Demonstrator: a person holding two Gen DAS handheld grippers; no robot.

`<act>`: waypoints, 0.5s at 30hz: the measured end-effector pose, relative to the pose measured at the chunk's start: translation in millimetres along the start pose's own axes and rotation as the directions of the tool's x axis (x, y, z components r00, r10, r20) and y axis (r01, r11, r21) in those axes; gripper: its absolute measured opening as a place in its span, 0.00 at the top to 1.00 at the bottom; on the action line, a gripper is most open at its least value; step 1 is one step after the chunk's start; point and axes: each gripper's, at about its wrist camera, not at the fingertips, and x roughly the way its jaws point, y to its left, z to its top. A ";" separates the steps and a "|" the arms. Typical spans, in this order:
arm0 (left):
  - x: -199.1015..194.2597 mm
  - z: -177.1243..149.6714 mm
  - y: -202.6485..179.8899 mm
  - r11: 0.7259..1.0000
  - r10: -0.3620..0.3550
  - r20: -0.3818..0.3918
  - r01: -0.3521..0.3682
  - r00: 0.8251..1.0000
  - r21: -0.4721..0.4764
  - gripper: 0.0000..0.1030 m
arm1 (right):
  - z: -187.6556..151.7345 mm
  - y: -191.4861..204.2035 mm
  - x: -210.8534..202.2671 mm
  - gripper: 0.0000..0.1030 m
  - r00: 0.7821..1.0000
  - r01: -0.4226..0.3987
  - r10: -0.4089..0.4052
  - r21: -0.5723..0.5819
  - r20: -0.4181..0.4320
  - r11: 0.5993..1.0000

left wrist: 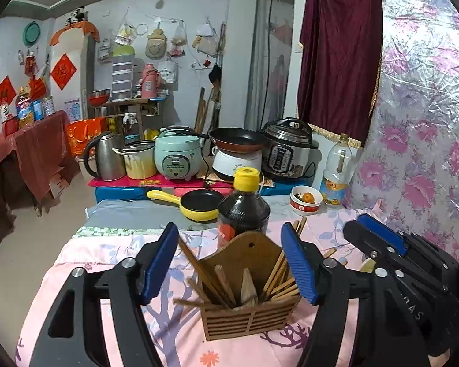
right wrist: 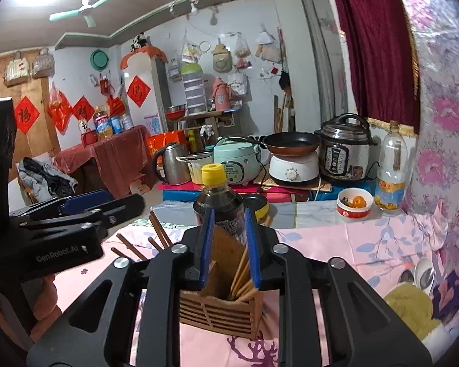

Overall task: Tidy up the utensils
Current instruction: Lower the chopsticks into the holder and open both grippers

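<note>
Bottle [left wrist: 243, 211] of dark sauce stands just behind wooden holder [left wrist: 249, 312] on pink cloth [left wrist: 180, 330]; chopsticks [left wrist: 280, 278] lean inside. Left gripper [left wrist: 229, 269] spread wide; right gripper [right wrist: 229, 252] narrowly parted, neither gripping.

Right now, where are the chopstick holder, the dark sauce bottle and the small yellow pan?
chopstick holder [left wrist: 249, 321], left wrist view, slatted front wall.
dark sauce bottle [left wrist: 244, 214], left wrist view, dark shoulder below the yellow cap.
small yellow pan [left wrist: 202, 201], left wrist view, black inside.
</note>
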 end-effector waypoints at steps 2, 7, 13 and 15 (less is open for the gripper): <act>-5.0 -7.3 2.7 1.000 0.020 0.008 -0.020 1.000 -0.009 0.22 | -7.1 -3.9 -3.2 0.71 1.000 0.001 -0.001 0.018 -0.003 1.000; -8.8 -24.3 1.6 0.998 0.070 -0.009 -0.070 0.997 0.007 0.14 | -21.2 -14.9 -8.4 0.68 1.000 -0.002 0.004 0.065 -0.027 0.998; -12.7 -45.4 3.4 0.989 0.147 -0.017 -0.147 0.989 0.018 0.07 | -32.7 -16.5 -14.1 0.63 0.999 0.017 -0.014 0.065 -0.048 0.998; -16.7 -51.8 6.5 0.987 0.162 -0.015 -0.162 0.987 0.013 0.06 | -35.7 -15.8 -17.5 0.57 0.999 0.031 -0.028 0.060 -0.045 0.998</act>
